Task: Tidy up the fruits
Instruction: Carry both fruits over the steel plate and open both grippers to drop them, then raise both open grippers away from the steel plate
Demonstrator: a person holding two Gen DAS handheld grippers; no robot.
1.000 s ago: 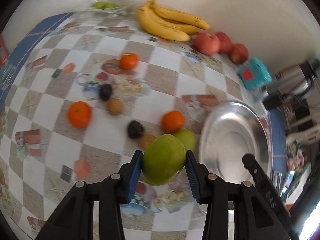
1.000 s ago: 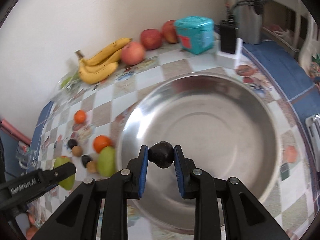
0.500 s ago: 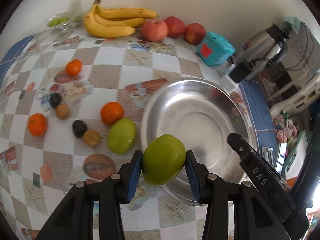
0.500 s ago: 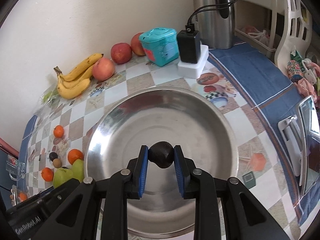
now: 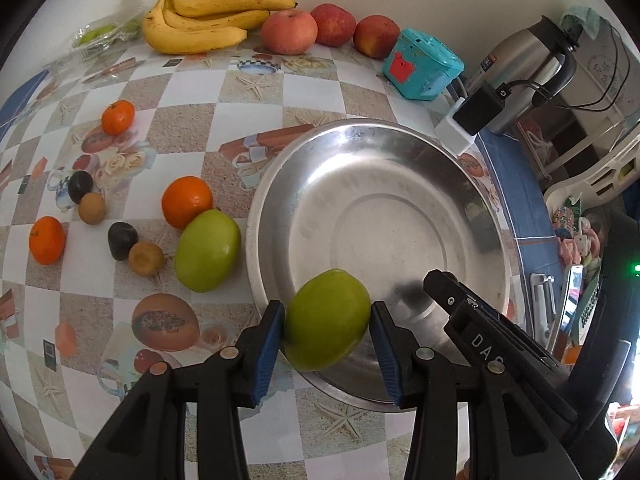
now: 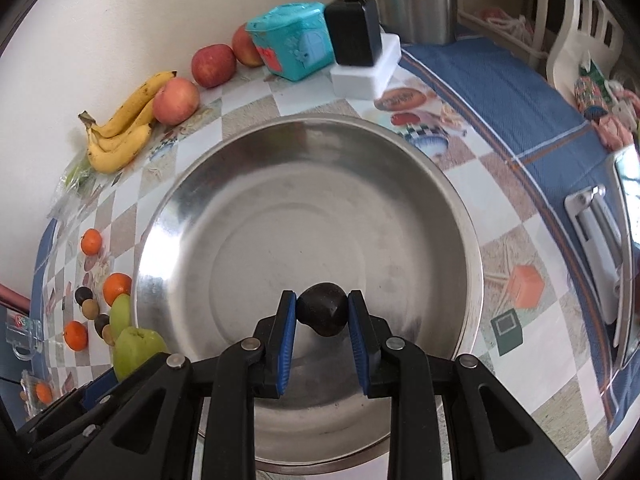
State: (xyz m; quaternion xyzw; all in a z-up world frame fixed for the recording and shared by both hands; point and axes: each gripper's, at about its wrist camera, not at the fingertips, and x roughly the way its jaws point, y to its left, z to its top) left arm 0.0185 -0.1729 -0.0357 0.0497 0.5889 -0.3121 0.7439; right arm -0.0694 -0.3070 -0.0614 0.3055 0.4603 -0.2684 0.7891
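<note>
Two fruits are being carried to the bowl [image 5: 260,240] at once, and both hang over it now. Going left to right in the left wrist view: oranges [image 5: 187,201], small dark and brown fruits and a second green fruit [image 5: 208,250] lie loose on the table [image 5: 192,152] just beside the bowl's left rim; bananas [image 5: 208,20] and apples [image 5: 289,31] line the wall behind.

Next comes the left gripper [image 5: 328,330]. Its jaws are opening with the green fruit [image 5: 327,320] between them; the left pad looks in contact, while a thin gap shows at the right pad. The fruit sits over the bowl's near rim, not its middle. Judged from that, the release would go better if the fruit were eased inward and lower first, so it rolls into the dish rather than tipping over the edge onto the table.

Further right, the right gripper [image 6: 322,314] is clamped on a dark fruit [image 6: 323,314], poised above the bare bowl floor near its front. It seems well placed: lower it close to the metal, then spread the fingers slowly so it does not bounce. Keeping the two drop spots apart should stop the fruits knocking together.
</note>
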